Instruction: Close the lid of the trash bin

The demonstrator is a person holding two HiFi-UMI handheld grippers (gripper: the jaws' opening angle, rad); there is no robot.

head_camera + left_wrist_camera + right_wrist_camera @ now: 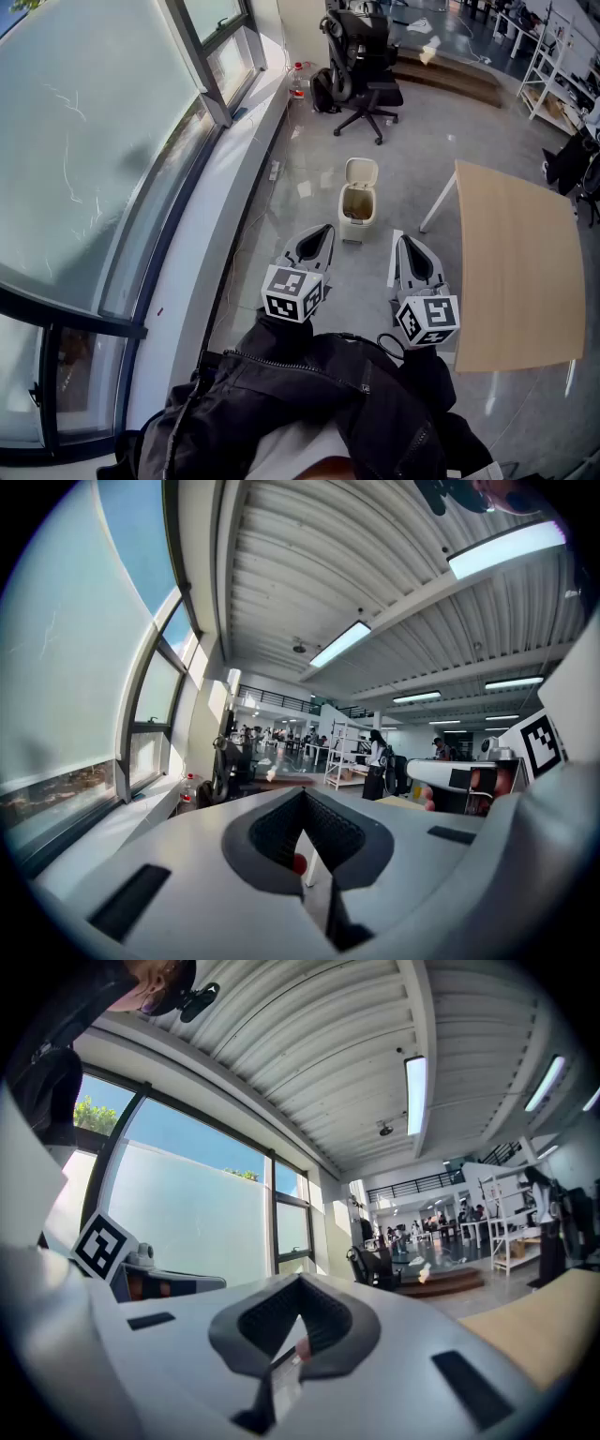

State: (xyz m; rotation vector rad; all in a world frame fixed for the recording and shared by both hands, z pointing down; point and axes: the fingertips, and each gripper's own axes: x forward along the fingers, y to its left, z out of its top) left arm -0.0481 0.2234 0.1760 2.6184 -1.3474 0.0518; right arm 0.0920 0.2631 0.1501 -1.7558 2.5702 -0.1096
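I am holding my left gripper (324,231) and right gripper (402,242) pinched together, empty, short of the small cream plastic trash bin (357,214) ahead, its lid (361,172) standing open; I reckon a hard shove risks toppling it.

Daylight comes in through the big windows (94,141) at the head view's left, bright and slightly washed out. The glossy floor (422,169) carries pale glare and reflections, and the trash bin (357,208) on it is evenly lit and sharp, with hardly any shadow. Both gripper views bend straight lines hard and go black in the corners. Ceiling light strips (506,547) blow out to white, and the near foreground there is soft.
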